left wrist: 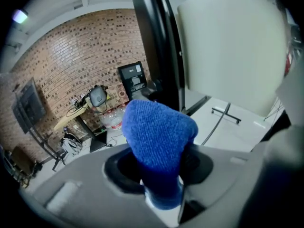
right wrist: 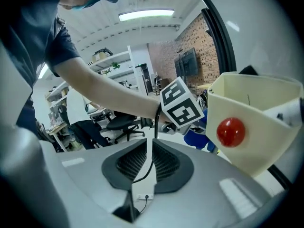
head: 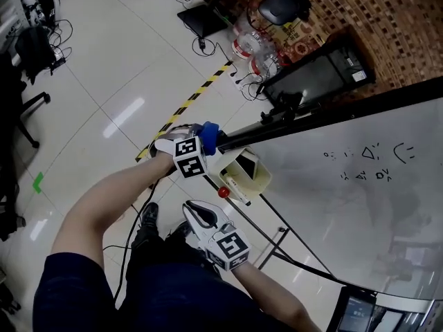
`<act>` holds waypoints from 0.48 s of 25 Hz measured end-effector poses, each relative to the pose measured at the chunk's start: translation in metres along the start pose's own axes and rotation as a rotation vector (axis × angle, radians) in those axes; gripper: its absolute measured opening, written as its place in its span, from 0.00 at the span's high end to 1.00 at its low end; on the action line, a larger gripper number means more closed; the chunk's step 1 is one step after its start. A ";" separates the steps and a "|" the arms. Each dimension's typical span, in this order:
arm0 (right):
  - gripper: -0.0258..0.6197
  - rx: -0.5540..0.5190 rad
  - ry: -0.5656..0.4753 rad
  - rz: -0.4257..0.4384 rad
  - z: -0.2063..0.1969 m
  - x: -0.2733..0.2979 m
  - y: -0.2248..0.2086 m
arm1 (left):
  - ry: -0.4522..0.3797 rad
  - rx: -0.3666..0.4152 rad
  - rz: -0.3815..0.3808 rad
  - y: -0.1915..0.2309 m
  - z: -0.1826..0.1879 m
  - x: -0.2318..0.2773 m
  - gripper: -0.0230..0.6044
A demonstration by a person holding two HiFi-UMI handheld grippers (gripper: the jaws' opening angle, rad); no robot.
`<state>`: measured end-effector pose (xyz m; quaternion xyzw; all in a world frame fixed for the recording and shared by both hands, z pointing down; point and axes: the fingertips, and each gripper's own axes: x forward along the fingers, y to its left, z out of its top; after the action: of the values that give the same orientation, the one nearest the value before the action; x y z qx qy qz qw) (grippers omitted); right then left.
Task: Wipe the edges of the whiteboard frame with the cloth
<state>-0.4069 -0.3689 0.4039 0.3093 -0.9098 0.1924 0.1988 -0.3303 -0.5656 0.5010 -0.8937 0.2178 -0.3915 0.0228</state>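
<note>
Whiteboard (head: 346, 206) is filling our right side, and at the end of its black frame (head: 387, 95) we are holding the left gripper (head: 202, 142), jaws clamping the blue cloth (head: 210, 131) bulging out ahead of them, while our right gripper (head: 195, 211) is hovering nearer us, jaws together and empty.

whiteboard (head: 332, 213): two short rows of dark handwritten marks (head: 367, 163) near its upper right; none can be read.
cubes (head: 190, 156): black-and-white square patterns only, no letters or digits.
bottles (head: 246, 43): red labels, print too small to read.
floor tape (head: 190, 101): yellow and black stripes, no words.
</note>
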 end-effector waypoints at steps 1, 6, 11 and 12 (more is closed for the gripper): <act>0.90 0.006 -0.011 0.000 0.007 -0.001 0.000 | -0.006 -0.003 -0.001 0.001 0.003 -0.002 0.71; 0.90 0.008 -0.081 -0.001 0.050 -0.007 0.003 | -0.042 0.004 -0.046 -0.006 0.013 -0.012 0.71; 0.90 -0.016 -0.124 -0.004 0.075 -0.015 0.009 | -0.104 -0.095 0.012 0.012 0.022 -0.028 0.71; 0.90 -0.019 -0.135 -0.008 0.079 -0.016 0.010 | -0.112 -0.097 0.037 0.018 0.025 -0.033 0.71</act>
<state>-0.4206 -0.3909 0.3267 0.3231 -0.9217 0.1617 0.1408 -0.3383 -0.5715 0.4572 -0.9102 0.2513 -0.3293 -0.0008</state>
